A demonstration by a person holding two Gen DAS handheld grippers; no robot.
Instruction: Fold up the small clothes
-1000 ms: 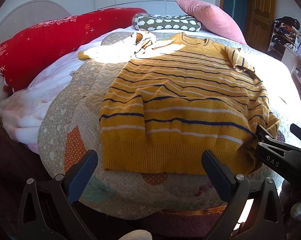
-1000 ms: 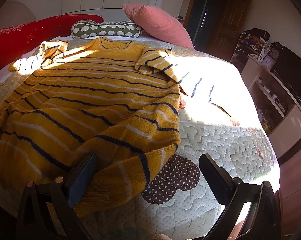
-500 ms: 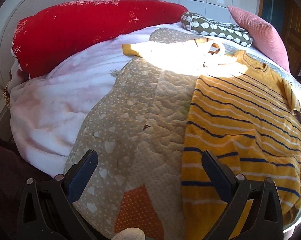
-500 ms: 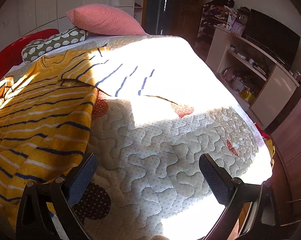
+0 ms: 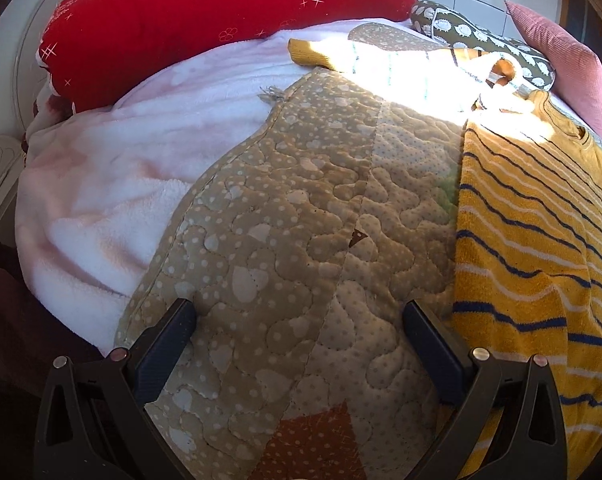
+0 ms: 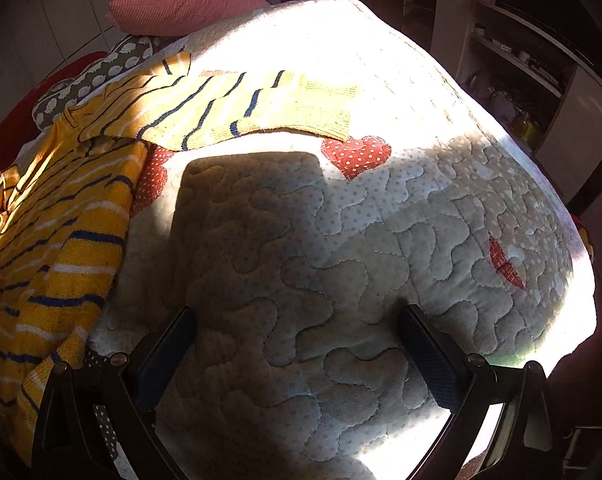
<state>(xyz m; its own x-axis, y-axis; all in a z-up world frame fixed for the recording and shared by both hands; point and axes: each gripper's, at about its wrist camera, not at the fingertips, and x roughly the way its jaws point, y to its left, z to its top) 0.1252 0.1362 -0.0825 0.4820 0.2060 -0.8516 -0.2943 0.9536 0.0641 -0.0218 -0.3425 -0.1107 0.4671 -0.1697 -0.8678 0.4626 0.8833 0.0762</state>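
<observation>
Left gripper (image 5: 299,338): jaws spread wide, empty, swung off the hem and now low over bare beige dotted quilt (image 5: 301,208), with the yellow knitted sweater with navy and white stripes (image 5: 541,240) pushed to the right edge of view. Right gripper (image 6: 297,340): likewise agape, empty, turned away over pale quilting; sweater body now at far left, sunlit right sleeve (image 6: 237,108) ahead. Left sleeve (image 5: 381,64) near the red bolster (image 5: 205,16). Likely meaning: both heading outward for the sleeves, first fold not yet begun.
</observation>
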